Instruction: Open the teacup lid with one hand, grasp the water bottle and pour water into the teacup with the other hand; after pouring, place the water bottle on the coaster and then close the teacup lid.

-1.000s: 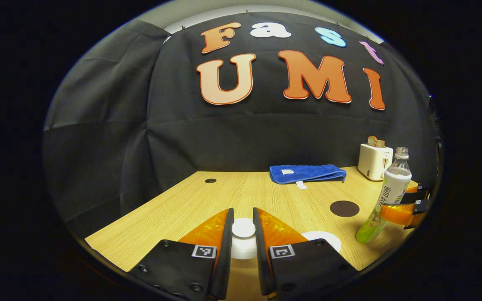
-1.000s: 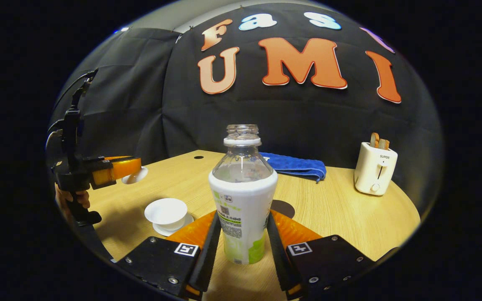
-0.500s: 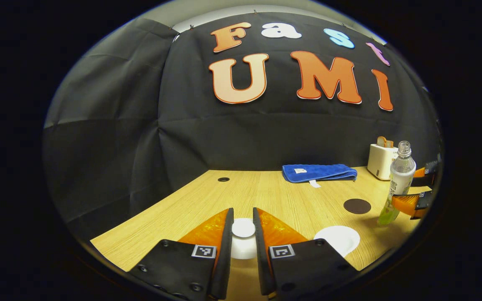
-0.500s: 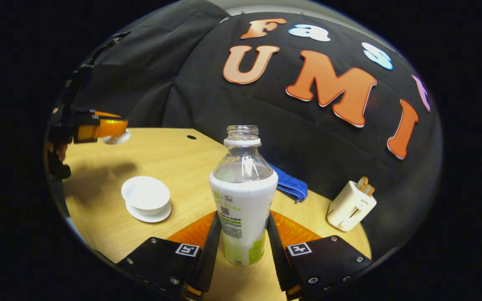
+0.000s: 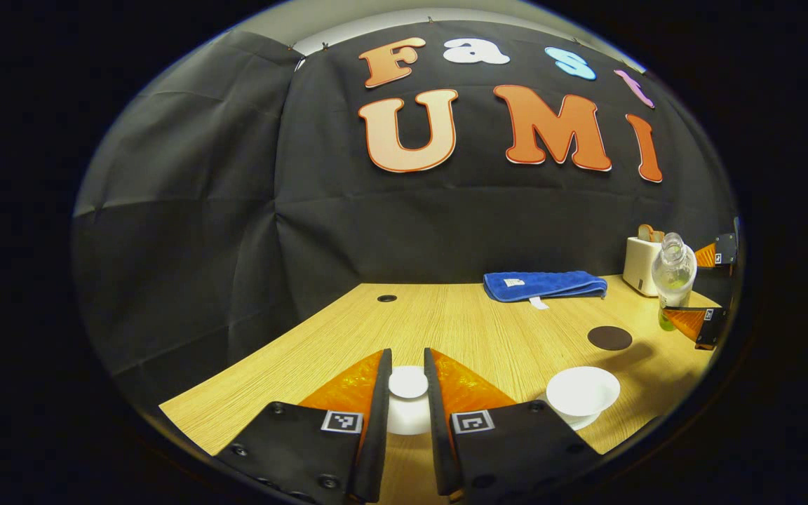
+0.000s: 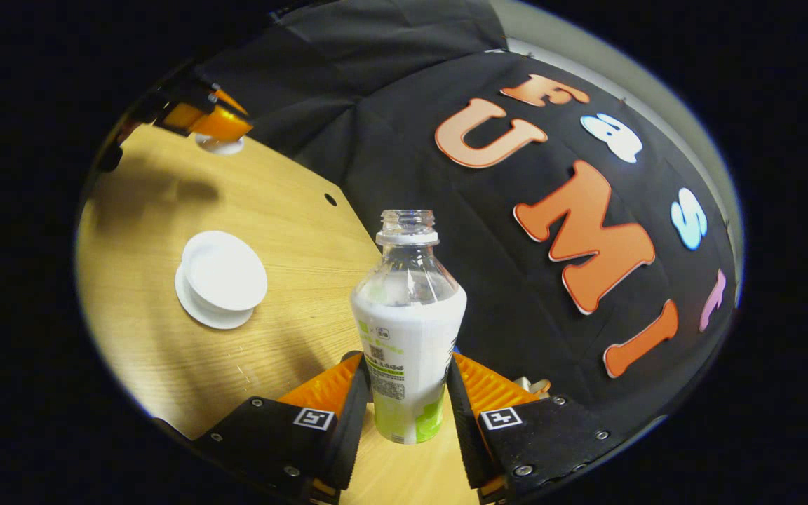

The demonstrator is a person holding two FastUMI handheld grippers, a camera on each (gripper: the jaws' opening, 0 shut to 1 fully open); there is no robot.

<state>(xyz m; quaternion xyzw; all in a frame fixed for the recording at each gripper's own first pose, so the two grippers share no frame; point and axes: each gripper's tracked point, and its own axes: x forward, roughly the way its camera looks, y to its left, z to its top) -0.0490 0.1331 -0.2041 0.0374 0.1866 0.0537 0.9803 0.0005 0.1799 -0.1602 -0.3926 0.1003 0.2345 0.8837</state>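
in the left gripper view the left gripper (image 5: 408, 393) has both fingers pressed against the knob of the white teacup lid (image 5: 408, 400), clamped on it and holding it above the wooden table (image 5: 446, 330). the open teacup (image 5: 581, 391) sits on its white saucer (image 5: 579, 419) to the right of that gripper, uncovered. beyond it lies the dark round coaster (image 5: 609, 338), bare, and farther back a folded blue towel (image 5: 544, 285) and a white toaster (image 5: 641, 256) near the black cloth wall.

in the right gripper view the right gripper (image 6: 404, 400) is closed on the water bottle (image 6: 407, 330), a finger pressing on each side of its labelled lower body. the bottle has no cap, and the table tilts steeply across this view, so the bottle is leaning toward the teacup (image 6: 225, 270), which stands apart from it on the saucer (image 6: 207, 312). whether any water is leaving the mouth is hard to tell. at the upper left of this view the left gripper (image 6: 211, 126) holds the lid (image 6: 219, 145) clear of the cup.
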